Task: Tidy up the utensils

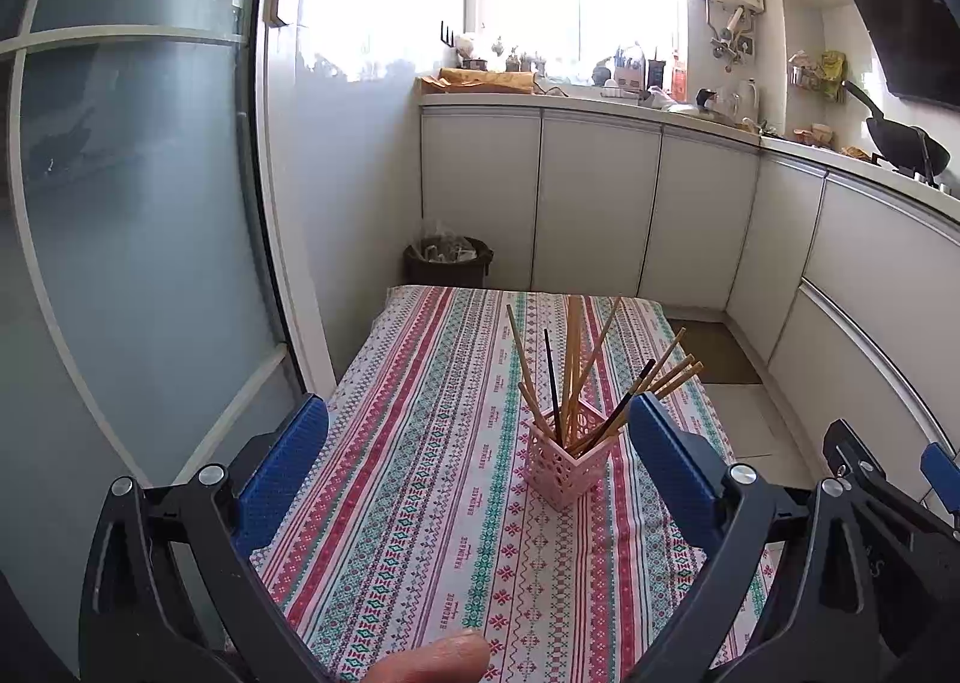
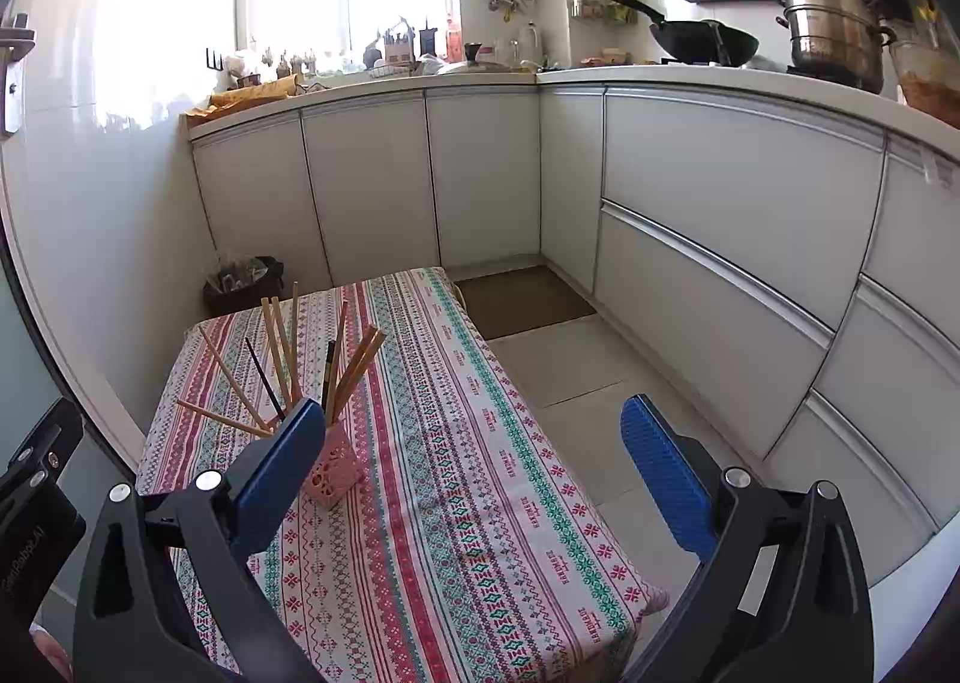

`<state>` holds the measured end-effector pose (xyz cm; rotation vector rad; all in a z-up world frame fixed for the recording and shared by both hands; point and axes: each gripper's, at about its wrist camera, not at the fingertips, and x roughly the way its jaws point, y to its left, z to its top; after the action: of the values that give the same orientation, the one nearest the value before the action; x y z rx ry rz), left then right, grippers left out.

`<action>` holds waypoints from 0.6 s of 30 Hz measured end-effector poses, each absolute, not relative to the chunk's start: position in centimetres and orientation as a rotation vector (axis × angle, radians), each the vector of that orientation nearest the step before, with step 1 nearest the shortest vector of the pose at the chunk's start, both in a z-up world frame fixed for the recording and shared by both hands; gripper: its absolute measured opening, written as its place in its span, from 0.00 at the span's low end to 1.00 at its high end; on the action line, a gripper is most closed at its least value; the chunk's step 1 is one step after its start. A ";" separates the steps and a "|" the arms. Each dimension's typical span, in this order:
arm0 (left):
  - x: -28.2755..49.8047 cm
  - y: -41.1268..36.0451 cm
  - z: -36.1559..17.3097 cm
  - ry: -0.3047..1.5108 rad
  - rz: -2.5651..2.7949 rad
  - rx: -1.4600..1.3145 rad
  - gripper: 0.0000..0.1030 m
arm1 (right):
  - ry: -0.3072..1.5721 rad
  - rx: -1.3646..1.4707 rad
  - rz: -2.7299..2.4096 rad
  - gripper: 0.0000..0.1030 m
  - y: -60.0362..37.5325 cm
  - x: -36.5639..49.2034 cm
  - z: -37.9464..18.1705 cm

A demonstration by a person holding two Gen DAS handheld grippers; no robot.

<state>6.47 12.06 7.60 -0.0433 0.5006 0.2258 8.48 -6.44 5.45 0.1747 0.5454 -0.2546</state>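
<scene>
So both grippers are just hanging over the near end of the table [image 1: 420,533], left gripper [image 1: 474,455] and right gripper [image 2: 480,461], fingers spread wide with nothing in them. A bit further out, the pink holder [image 1: 564,470] stands upright on the striped cloth, chopsticks [image 1: 573,359] fanned out inside. Behind that, a dark bin [image 1: 449,260] and white cabinets [image 1: 594,203].

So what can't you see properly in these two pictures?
- Pink holder: right wrist view, its left side hidden behind a blue finger.
- Chopsticks: both views, lower ends hidden inside the holder.
- Windowsill items: too small, washed out by window glare.
- Tablecloth: near end cut off by the frame.
</scene>
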 end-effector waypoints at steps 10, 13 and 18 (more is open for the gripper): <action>6.5 11.7 7.3 0.518 0.224 -0.029 0.93 | 0.562 0.190 -0.257 0.93 -6.7 8.1 5.4; 6.5 11.8 7.4 0.519 0.220 -0.033 0.93 | 0.560 0.193 -0.257 0.93 -6.7 7.9 5.5; 5.9 11.8 7.8 0.507 0.218 -0.036 0.93 | 0.549 0.203 -0.263 0.93 -7.0 7.4 5.9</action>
<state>5.93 11.80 7.75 -0.0360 0.5069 0.2178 7.38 -7.04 5.93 0.2031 0.5486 -0.2630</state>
